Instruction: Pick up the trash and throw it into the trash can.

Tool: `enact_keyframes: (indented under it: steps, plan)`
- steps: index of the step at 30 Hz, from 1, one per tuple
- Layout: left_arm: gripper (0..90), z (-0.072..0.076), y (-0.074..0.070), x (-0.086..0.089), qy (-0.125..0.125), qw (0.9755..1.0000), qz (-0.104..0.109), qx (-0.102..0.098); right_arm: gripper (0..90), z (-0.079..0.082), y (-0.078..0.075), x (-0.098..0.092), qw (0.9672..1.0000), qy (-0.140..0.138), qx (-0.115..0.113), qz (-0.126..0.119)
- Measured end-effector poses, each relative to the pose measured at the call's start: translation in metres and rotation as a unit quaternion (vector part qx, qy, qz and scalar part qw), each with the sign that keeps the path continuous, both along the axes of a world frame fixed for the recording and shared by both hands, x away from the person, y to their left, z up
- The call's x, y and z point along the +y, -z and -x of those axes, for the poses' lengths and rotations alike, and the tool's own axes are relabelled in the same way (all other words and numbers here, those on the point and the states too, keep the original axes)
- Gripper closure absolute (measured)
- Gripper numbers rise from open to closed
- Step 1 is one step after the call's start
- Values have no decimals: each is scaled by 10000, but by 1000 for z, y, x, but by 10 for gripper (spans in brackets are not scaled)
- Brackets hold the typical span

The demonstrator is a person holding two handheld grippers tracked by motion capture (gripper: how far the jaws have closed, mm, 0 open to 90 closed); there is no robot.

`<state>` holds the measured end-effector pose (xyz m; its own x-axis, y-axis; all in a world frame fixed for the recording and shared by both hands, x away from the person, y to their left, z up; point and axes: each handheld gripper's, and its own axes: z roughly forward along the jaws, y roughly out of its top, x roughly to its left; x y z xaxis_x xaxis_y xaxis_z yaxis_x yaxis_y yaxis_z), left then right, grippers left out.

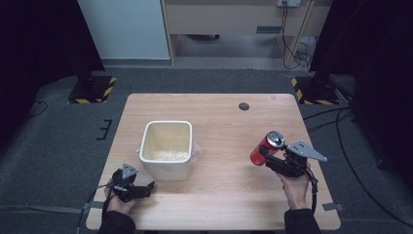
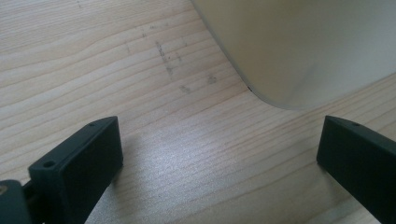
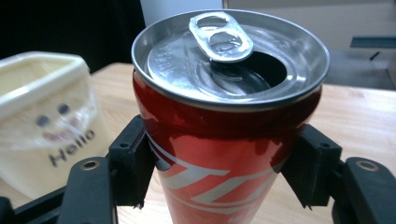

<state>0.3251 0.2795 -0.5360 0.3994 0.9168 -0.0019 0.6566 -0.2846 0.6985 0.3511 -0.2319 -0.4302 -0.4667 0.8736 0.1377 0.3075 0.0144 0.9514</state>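
Note:
A red drink can (image 1: 266,147) with an opened silver top is clamped in my right gripper (image 1: 271,160) at the table's right side, tilted and lifted off the wood. In the right gripper view both black jaws press the sides of the can (image 3: 219,140). A cream square bin (image 1: 166,148) stands mid-table, with "Hello" and a face printed on the bin (image 3: 42,121). My left gripper (image 1: 146,187) rests near the front left edge, open, its jaws wide apart over bare wood. The bin's rounded corner (image 2: 299,51) lies just beyond the left gripper (image 2: 219,154).
The wooden table (image 1: 234,122) has a small dark round hole (image 1: 244,106) near its far edge. Grey carpet surrounds it, with black stand bases marked in yellow and black stripes (image 1: 92,90) at the far left and right. Cables (image 1: 336,126) run on the floor at right.

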Motion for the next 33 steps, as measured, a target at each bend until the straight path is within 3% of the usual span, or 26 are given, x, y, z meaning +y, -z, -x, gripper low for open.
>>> enact_keyframes:
  steps: [8,17,28,33]
  plan:
    - [0,0,0,0,1,10000,1,0,336,10,-20,0,9989,-194,-302,-294]
    - [0,0,0,0,6,10000,3,2,336,19,-37,5,9967,-413,-558,-421]
    - [0,0,0,0,17,10000,0,3,337,24,-53,25,9931,-738,-770,-482]
    - [0,0,0,0,17,10000,-1,2,337,20,-61,38,9906,-848,-868,-626]
